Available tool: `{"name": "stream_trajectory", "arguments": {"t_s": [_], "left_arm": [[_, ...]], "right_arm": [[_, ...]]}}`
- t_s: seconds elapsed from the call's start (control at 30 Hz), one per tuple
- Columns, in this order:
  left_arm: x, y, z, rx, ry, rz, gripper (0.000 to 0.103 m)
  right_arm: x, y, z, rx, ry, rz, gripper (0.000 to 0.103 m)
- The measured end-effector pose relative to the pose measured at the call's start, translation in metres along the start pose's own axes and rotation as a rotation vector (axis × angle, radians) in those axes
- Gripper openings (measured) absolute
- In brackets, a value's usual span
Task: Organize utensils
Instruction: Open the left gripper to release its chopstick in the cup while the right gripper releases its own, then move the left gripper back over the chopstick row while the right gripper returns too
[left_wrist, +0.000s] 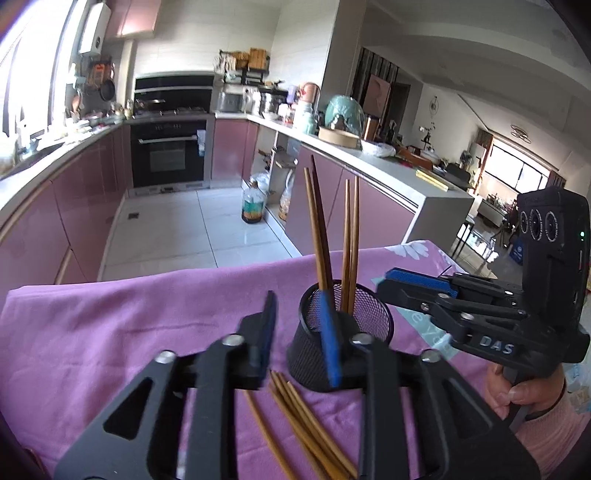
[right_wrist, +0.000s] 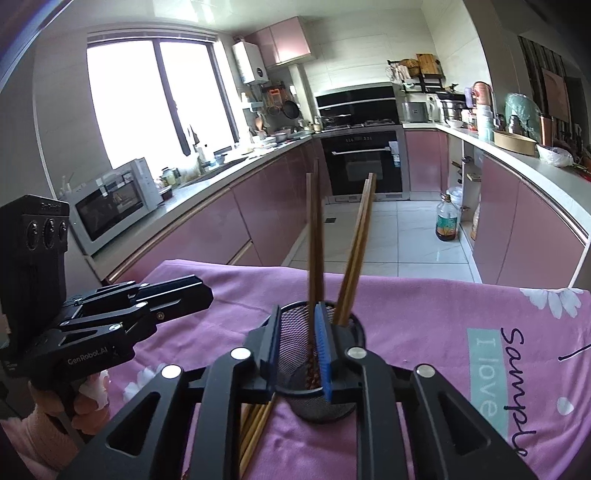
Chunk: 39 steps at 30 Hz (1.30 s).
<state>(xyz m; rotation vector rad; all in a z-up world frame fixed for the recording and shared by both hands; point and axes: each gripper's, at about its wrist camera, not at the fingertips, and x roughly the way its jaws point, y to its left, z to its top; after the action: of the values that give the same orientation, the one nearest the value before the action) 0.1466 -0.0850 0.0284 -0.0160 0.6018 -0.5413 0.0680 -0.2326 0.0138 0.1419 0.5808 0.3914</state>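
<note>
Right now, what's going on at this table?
A person is sorting chopsticks with handheld tongs. Four chopsticks already stand in the black mesh cup on the purple cloth. More loose chopsticks lie beside it. The left tongs and right tongs are both open and empty.

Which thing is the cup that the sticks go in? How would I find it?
Look at the table with the purple cloth spread over it. Near the middle of that cloth stands a black mesh cup, round and see-through like a net. It is the only upright thing there, with four brown chopsticks poking out of its top, while the other chopsticks lie flat in front of it.
</note>
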Motion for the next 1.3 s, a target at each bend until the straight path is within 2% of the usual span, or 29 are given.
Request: {"name": "stream_trajectory", "arguments": {"t_s": [0.03,0.17,0.33,0.6,0.87,1.0,1.3], "left_arm": [[-0.007,0.001,-0.005,0.005,-0.011,0.006,0.034],[-0.024,0.007,-0.028,0.015,-0.003,0.036,0.037],[-0.024,0.021,-0.07,0.008,0.088,0.081,0.037],[-0.013,0.038,-0.124,-0.043,0.211,0.084,0.037],[0.002,0.03,-0.134,-0.054,0.255,0.061,0.037],[0.008,0.025,-0.14,-0.041,0.274,0.035,0.037],[0.018,0.017,-0.144,-0.016,0.297,0.061,0.037]], "right_arm": [[-0.005,0.005,-0.004,-0.012,-0.005,0.014,0.021],[-0.011,0.018,-0.02,-0.044,0.019,0.075,0.026],[0.007,0.033,-0.055,-0.051,0.139,0.109,0.027],[0.035,0.037,-0.095,0.011,0.271,0.117,0.027],[0.041,0.033,-0.106,0.053,0.303,0.092,0.027],[0.041,0.032,-0.109,0.048,0.309,0.073,0.023],[0.043,0.037,-0.112,0.008,0.304,0.028,0.022]]}}
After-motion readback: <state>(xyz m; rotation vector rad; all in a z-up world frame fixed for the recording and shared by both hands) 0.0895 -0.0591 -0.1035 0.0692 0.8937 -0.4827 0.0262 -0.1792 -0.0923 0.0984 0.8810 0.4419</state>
